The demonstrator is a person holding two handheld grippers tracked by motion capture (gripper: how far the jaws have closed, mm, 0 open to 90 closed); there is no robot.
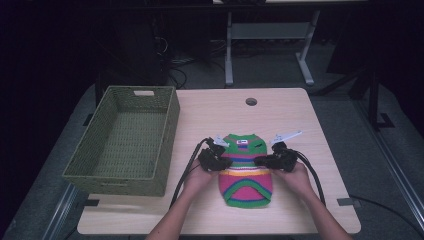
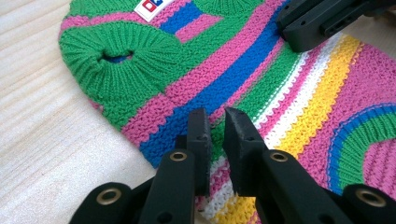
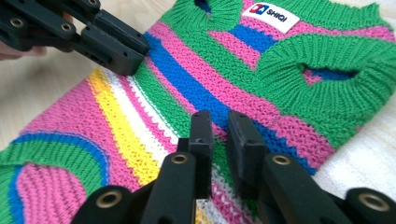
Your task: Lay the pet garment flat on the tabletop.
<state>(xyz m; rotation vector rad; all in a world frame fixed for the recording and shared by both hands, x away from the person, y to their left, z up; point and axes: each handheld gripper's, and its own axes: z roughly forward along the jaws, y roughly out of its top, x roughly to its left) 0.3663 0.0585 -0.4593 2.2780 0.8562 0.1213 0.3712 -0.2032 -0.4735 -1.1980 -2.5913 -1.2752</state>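
Observation:
A small knitted sweater point(image 1: 245, 170) with green, pink, blue, yellow and white stripes lies flat on the wooden table point(image 1: 300, 115), its collar and white label towards the far side. My left gripper point(image 1: 226, 162) sits at the sweater's left edge, held in a hand. In the left gripper view its jaws point(image 2: 215, 119) are almost together, pinching the knit point(image 2: 233, 70) at that edge. My right gripper point(image 1: 261, 161) sits at the sweater's right edge. Its jaws point(image 3: 217, 121) are likewise nearly closed on the fabric point(image 3: 210, 70). Each gripper view shows the other gripper's black jaws resting on the sweater opposite.
A green woven basket point(image 1: 120, 182) with nothing in it stands at the table's left, partly over the edge. A round cable hole point(image 1: 251, 101) lies near the far edge. Black cables trail from both grippers towards the front. Table legs and a dark floor lie beyond.

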